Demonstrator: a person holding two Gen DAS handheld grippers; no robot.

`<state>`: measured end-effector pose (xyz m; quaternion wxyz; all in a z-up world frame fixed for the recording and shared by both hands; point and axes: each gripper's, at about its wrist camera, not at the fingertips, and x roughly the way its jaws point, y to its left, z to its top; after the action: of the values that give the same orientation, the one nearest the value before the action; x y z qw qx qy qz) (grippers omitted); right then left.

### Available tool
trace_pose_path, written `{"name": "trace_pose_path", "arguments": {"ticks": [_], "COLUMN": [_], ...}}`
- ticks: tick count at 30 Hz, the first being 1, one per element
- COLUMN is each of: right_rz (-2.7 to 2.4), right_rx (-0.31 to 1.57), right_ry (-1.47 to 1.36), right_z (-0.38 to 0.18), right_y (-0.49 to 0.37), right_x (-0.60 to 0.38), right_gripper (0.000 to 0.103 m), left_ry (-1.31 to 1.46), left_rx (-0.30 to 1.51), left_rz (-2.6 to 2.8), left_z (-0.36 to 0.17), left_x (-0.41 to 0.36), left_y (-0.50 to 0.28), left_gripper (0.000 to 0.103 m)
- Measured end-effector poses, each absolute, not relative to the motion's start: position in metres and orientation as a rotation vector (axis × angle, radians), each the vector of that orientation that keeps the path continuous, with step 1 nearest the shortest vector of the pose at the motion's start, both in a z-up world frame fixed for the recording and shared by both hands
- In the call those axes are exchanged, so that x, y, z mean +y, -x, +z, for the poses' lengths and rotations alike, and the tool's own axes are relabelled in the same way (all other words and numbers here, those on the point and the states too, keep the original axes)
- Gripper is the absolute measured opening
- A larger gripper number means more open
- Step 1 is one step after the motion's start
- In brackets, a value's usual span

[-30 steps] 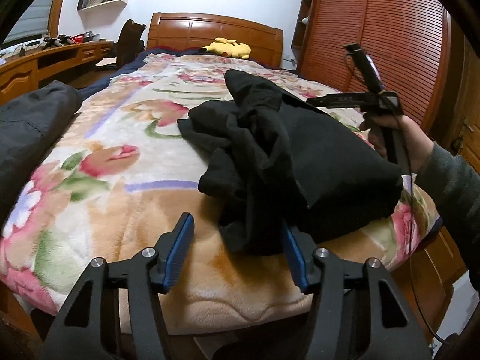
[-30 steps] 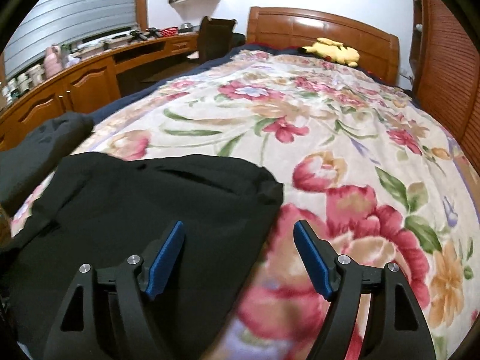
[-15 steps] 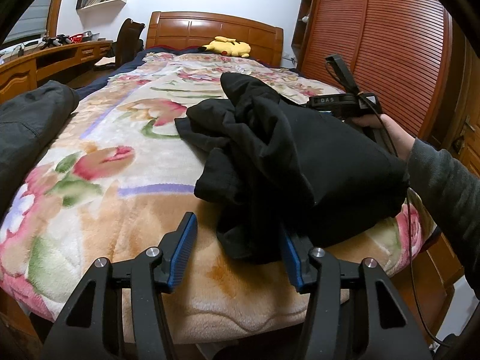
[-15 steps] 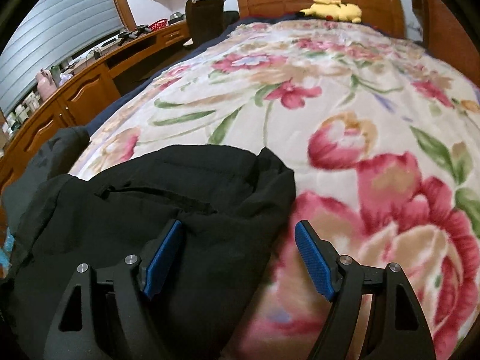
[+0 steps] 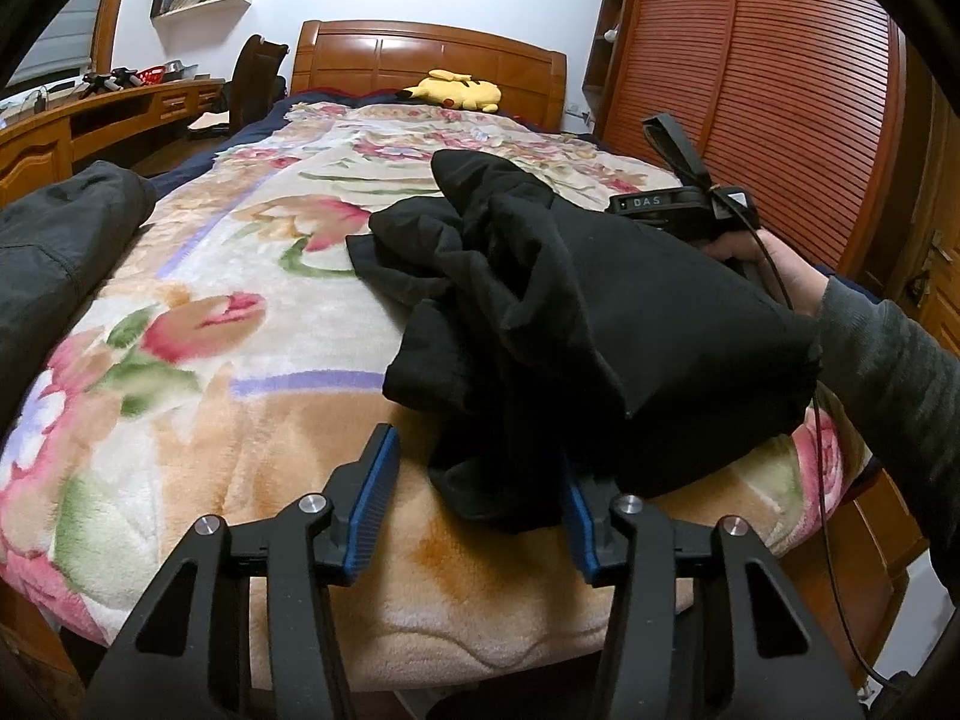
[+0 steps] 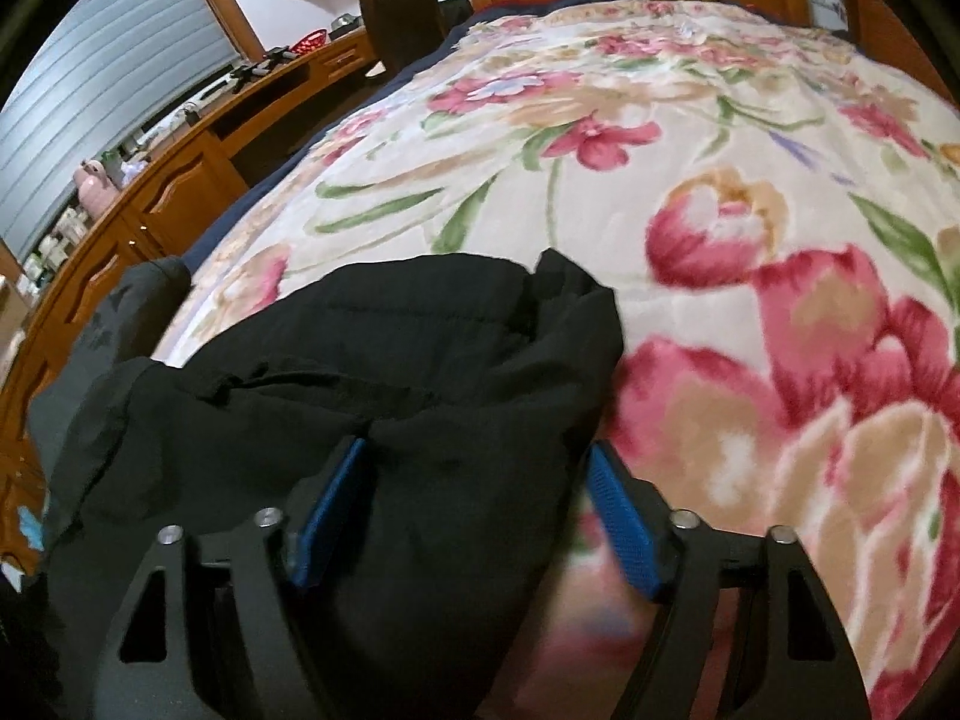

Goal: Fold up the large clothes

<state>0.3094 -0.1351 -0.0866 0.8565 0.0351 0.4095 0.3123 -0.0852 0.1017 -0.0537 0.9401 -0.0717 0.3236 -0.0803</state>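
Black garment point(image 5: 600, 324) sits bunched at the near end of the bed, on the floral blanket point(image 5: 198, 360). Matte, soft woven fabric, crumpled into a lumpy mound with deep folds and one peak sticking up at the far side; a stitched seam line shows across its top in the right wrist view.

Left gripper point(image 5: 474, 504): jaws apart. A hanging fold of the garment lies between the ribbed blue pads point(image 5: 375, 504), against the right-hand pad, clear of the left-hand one. No clamp visible.

Right gripper point(image 6: 462, 516): jaws have just been closing, with the garment's edge bulging between them. Fabric touches the left-hand blue pad; right-hand pad sits at the cloth's edge, and that area is blurred, so a firm pinch can't be confirmed. Reads as not yet clamped.

From the left wrist view, a hand point(image 5: 774, 267) in a grey knit sleeve holds the right gripper's black body behind the mound, thin black cable trailing down.

Blanket is thick plush fleece, cream and tan with pink flowers and green leaves. Dark grey jacket point(image 5: 54, 252) lies at the blanket's left edge. Yellow plush toy point(image 5: 459, 90) against the glossy wooden headboard point(image 5: 432, 63). Slatted wooden wardrobe door point(image 5: 774, 90) to the right.
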Motion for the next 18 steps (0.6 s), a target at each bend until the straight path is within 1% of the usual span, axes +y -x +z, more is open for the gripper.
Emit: {"name": "trace_pose_path", "arguments": {"ticks": [2, 4, 5, 6, 9, 12, 18], "right_rz": [0.663, 0.662, 0.665, 0.671, 0.671, 0.646, 0.628], "right_rx": [0.853, 0.846, 0.842, 0.834, 0.795, 0.738, 0.606], "right_ry": [-0.069, -0.064, -0.061, -0.057, -0.032, 0.010, 0.069], "right_z": [-0.085, -0.085, -0.084, -0.084, -0.077, -0.066, -0.031], "right_y": [-0.309, -0.308, -0.306, -0.305, -0.298, -0.287, -0.259], "right_x": [-0.134, -0.133, -0.132, -0.132, -0.131, -0.130, -0.118], "right_gripper": [0.065, 0.060, 0.055, 0.048, 0.032, 0.025, 0.021], "left_ry": [0.149, 0.157, 0.169, 0.174, 0.159, 0.145, 0.141], "left_rx": [0.662, 0.665, 0.669, 0.674, 0.672, 0.652, 0.581], "left_rz": [-0.169, -0.185, -0.207, -0.222, -0.239, -0.238, -0.231], "left_z": [-0.053, -0.053, -0.053, -0.053, -0.050, -0.043, -0.017], "left_x": [0.102, 0.103, 0.103, 0.102, 0.099, 0.100, 0.123], "left_y": [0.085, 0.084, 0.083, 0.082, 0.080, 0.081, 0.084], "left_gripper": [0.050, 0.043, 0.034, 0.028, 0.014, 0.009, 0.005]}}
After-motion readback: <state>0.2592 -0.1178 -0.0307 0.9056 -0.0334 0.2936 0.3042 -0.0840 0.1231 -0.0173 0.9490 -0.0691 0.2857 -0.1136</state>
